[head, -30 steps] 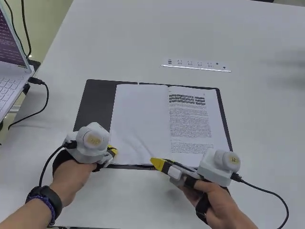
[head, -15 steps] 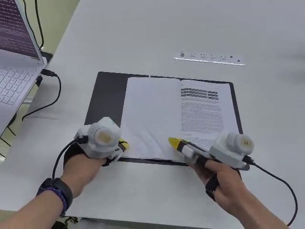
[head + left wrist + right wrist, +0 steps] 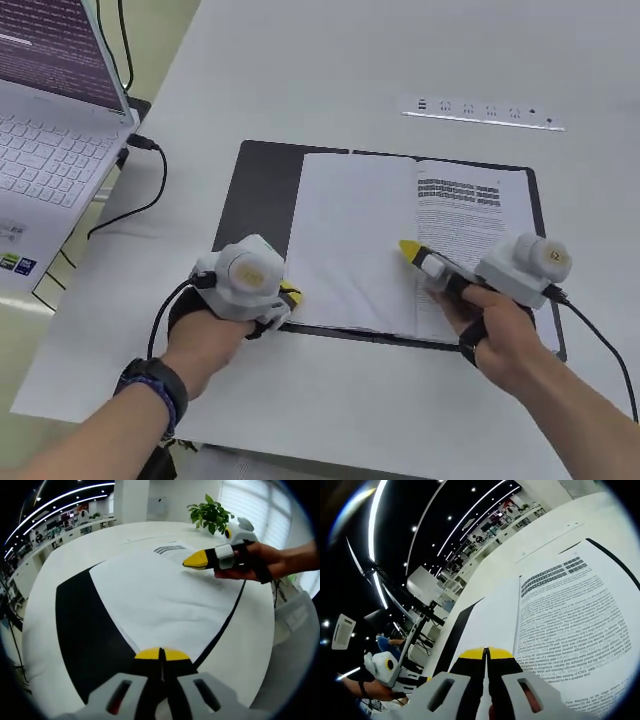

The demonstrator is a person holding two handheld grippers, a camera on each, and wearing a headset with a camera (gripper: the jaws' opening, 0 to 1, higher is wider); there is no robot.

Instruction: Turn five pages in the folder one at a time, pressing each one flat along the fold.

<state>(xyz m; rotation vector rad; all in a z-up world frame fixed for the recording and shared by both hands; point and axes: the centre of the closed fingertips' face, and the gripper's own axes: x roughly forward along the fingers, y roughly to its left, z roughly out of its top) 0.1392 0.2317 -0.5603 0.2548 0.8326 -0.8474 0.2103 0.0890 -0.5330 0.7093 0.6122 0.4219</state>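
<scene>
A black folder lies open on the white table, a blank white page on its left half and a printed page on its right. My left gripper is shut, its yellow tips resting at the bottom left corner of the blank page. The right gripper is shut too, its tips down on the paper right by the fold, about midway up the page. From the left gripper view the right gripper comes in from the right over the pages.
An open laptop sits at the table's left edge, with a black cable trailing toward the folder. A flush power strip lies beyond the folder. Bare table surrounds the folder, with the near edge close to me.
The right gripper has slid up along the fold from the folder's bottom edge to about mid-page. The left gripper stays at the bottom left corner. The head camera has shifted.
</scene>
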